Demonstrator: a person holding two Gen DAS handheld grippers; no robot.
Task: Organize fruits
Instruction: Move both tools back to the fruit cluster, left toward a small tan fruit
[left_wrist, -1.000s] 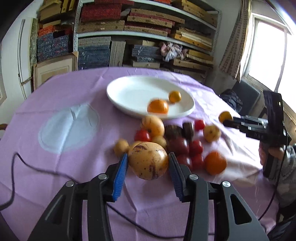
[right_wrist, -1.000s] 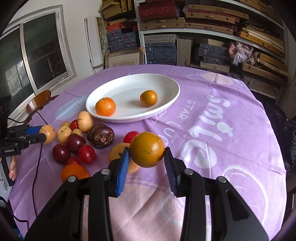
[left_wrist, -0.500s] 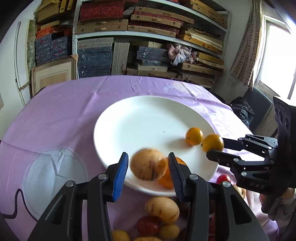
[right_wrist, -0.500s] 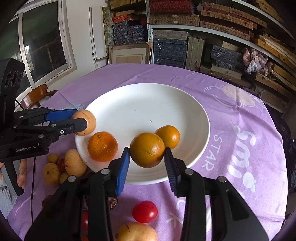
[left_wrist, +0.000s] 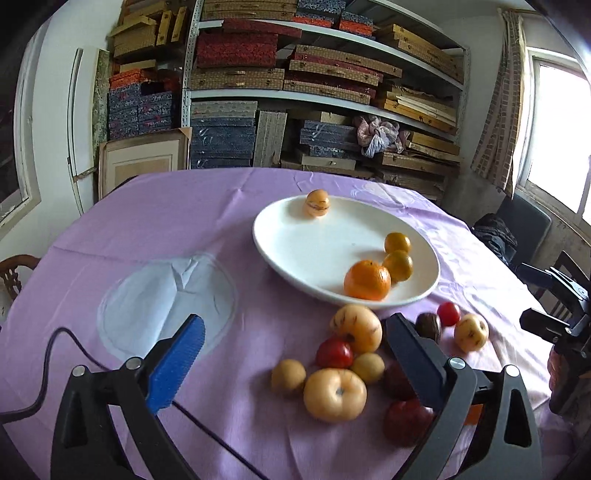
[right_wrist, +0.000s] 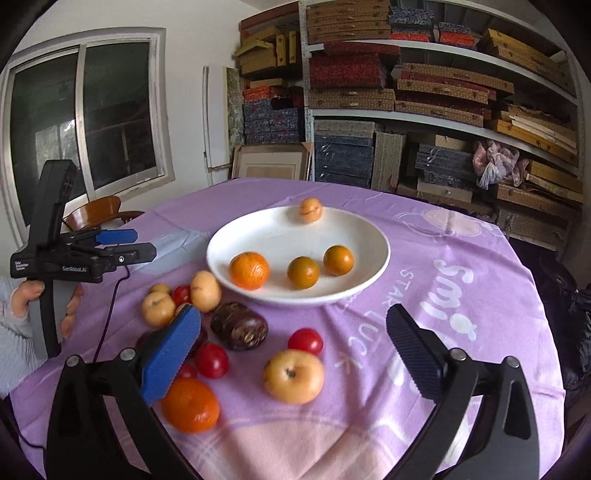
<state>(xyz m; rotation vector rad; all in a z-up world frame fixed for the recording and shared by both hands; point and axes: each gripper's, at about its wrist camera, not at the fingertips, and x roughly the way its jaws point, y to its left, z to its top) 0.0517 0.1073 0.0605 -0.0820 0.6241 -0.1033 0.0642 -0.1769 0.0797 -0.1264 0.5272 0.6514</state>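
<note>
While both tools hang over the near edge of the table (right_wrist: 461, 266), their jaws are opening wide and neither has anything between them. Going left to right: the left tool (left_wrist: 291, 354) faces a loose cluster of fruit (left_wrist: 334, 393) at about six o'clock from the white plate (left_wrist: 295, 254); the plate itself already carries an orange (right_wrist: 249, 269), two small brownish-orange fruits (right_wrist: 303, 272) and a pale one (right_wrist: 310, 210) near its twelve o'clock rim; the right tool (right_wrist: 291, 354) has a pale apple-like fruit (right_wrist: 293, 376) straight ahead. I'd say each should straddle one outlying fruit squarely, then close gently so neighbours don't roll.
</note>
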